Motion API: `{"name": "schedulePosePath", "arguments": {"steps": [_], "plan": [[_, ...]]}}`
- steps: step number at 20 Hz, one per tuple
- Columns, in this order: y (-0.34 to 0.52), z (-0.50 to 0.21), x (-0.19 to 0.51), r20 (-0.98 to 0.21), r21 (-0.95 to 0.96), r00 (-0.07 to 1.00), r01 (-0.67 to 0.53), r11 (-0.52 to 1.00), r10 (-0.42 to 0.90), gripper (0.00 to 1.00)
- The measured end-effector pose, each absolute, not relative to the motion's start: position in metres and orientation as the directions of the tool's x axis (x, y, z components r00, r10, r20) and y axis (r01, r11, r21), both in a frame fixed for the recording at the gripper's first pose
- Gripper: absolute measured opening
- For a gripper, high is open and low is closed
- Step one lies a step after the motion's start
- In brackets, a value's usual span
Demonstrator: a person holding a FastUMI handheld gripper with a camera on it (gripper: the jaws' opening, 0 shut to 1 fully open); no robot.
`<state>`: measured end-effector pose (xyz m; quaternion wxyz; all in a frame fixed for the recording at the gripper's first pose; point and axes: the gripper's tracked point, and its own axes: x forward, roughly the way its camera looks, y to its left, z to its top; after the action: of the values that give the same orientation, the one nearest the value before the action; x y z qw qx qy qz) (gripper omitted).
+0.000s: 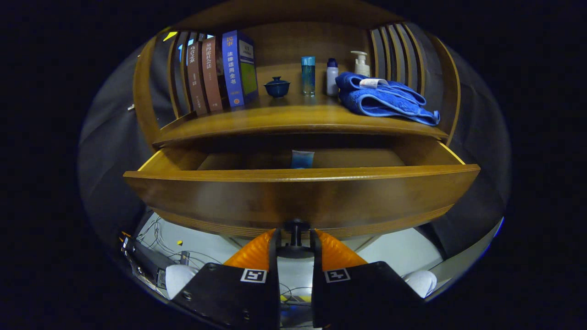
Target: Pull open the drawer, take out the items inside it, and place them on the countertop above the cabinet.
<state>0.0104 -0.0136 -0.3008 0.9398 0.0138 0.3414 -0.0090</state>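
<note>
1. Leftmost on the countertop: a row of upright books. Leave alone; no landing room there.
2. Next along: a small dark lidded cup, a tall blue bottle, a white bottle and a pump bottle, standing near one another toward the back. Free wood in front of the cup and bottles looks like the best spot for whatever comes out.
3. Right end of the countertop: a folded blue towel, overhanging the front edge a little. Avoid brushing on the way up.
4. Below: drawer already drawn well out, front panel close to the camera. Inside, near the middle, a pale blue item, probably a tube or small bottle, only its top showing above the front panel.
5. Gripper: fingers closed around the dark knob under the drawer front, pinching it from both sides.
6. Pull seems nearly or fully done. Stop before the drawer leaves its runners.
7. Spread the fingers fully before backing off, so the knob does not snag.
8. Lift clear over the front panel, then descend onto the blue item from above.
9. Grip it at mid-body, since a pinch at the tip risks tipping it.
</note>
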Motion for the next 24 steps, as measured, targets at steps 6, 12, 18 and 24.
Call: {"name": "schedulePosePath", "arguments": {"steps": [6,12,18,24], "plan": [[-0.014,-0.298,-0.043,-0.673,0.024,0.74,0.025,0.999,-0.002,0.31],[-0.012,-0.297,-0.075,-0.682,0.044,0.731,0.033,0.998,0.006,0.31],[-0.014,-0.309,-0.092,-0.711,0.05,0.703,0.042,0.998,0.006,0.3],[-0.013,-0.311,-0.091,-0.708,0.056,0.706,0.049,0.997,0.005,0.36]]}}
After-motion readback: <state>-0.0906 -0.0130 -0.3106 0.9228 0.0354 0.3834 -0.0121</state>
